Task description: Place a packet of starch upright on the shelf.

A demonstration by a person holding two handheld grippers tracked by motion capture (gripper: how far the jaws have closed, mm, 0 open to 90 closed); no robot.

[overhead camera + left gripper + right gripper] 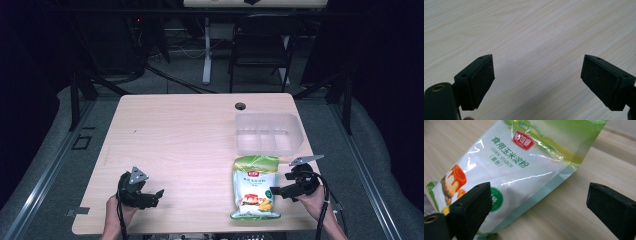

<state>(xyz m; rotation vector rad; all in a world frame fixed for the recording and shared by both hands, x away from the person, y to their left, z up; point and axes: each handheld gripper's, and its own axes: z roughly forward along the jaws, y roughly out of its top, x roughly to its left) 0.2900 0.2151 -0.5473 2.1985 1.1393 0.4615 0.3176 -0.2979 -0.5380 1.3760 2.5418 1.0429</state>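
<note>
I hold my right gripper (278, 191) with fingers apart beside the starch bag (254, 187) lying near the tabletop's (175, 140) front-right edge, ready to grasp, while my left gripper (156, 196), fingers apart, idles front-left.

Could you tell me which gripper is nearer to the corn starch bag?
The right gripper is nearer: it sits open just beside the bag's right edge. The left gripper rests open over bare table, well off to the bag's left.
</note>
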